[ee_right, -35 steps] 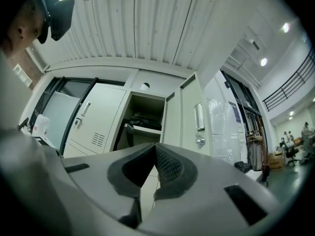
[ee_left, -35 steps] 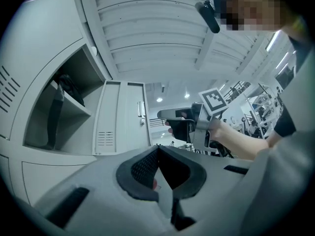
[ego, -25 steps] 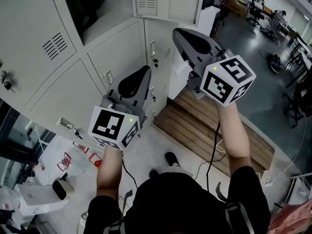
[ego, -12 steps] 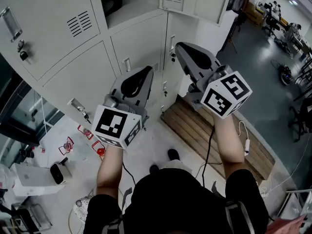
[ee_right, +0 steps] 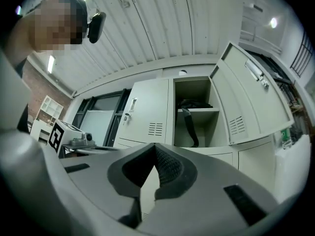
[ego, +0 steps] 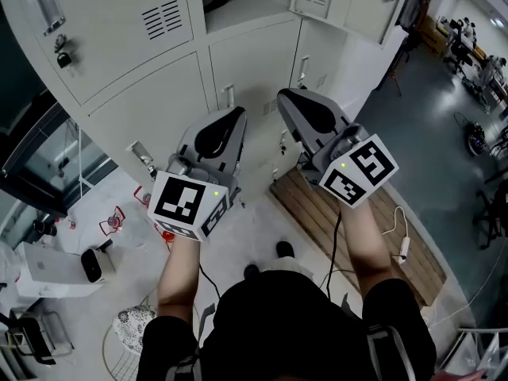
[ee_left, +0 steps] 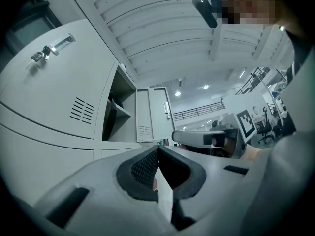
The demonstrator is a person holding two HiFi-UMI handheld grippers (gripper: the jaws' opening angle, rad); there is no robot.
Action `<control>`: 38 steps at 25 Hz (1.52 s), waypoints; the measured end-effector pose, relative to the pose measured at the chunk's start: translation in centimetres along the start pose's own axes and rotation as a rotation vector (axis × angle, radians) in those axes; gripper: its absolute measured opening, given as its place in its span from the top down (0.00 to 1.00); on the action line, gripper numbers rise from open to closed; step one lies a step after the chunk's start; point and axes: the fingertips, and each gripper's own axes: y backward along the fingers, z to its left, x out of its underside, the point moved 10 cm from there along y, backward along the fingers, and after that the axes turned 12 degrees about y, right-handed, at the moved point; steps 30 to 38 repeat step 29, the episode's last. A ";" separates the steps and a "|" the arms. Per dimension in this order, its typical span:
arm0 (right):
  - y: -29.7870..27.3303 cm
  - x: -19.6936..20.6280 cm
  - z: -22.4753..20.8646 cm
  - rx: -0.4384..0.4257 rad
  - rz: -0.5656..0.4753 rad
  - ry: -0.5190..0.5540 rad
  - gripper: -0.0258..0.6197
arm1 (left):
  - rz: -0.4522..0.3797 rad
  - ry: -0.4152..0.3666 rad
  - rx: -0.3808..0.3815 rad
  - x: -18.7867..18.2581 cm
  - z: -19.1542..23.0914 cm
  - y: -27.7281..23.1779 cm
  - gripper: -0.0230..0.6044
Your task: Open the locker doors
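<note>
A bank of grey lockers [ego: 151,101] fills the top of the head view. One upper locker stands open: its door [ee_right: 251,97] is swung out to the right, and the compartment [ee_right: 194,112] holds a dark strap. To its left, the upper door [ee_right: 145,112] is closed, with a handle [ee_right: 132,104]. The lower doors [ego: 254,62] are closed. My left gripper [ego: 238,113] and right gripper [ego: 284,98] are held side by side in front of the lower doors, apart from them. Both are shut with nothing between the jaws. The left gripper [ee_left: 157,149] and right gripper [ee_right: 155,146] point up at the lockers.
A wooden pallet [ego: 349,228] lies on the floor at the right, with a cable and power strip [ego: 401,248] beside it. At the left are a white box [ego: 48,268], small red items [ego: 111,221] and a wire basket [ego: 131,328]. A dark window [ego: 32,157] adjoins the lockers.
The lockers have slid rightward in the head view as the view turned. The right gripper has come down and closer to the left one. Both stay shut.
</note>
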 end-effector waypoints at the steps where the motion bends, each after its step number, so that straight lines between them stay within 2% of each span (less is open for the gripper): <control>1: -0.1 0.1 0.3 -0.007 -0.001 0.003 0.96 | -0.002 -0.001 -0.003 0.0 0.0 0.2 0.93; 13: -1.1 0.6 2.5 -0.035 -0.015 0.014 0.96 | -0.007 0.009 -0.036 0.1 0.7 1.6 0.94; 38: -0.7 0.6 2.5 -0.046 -0.003 0.024 0.96 | -0.015 0.003 -0.033 -0.1 0.6 1.7 0.94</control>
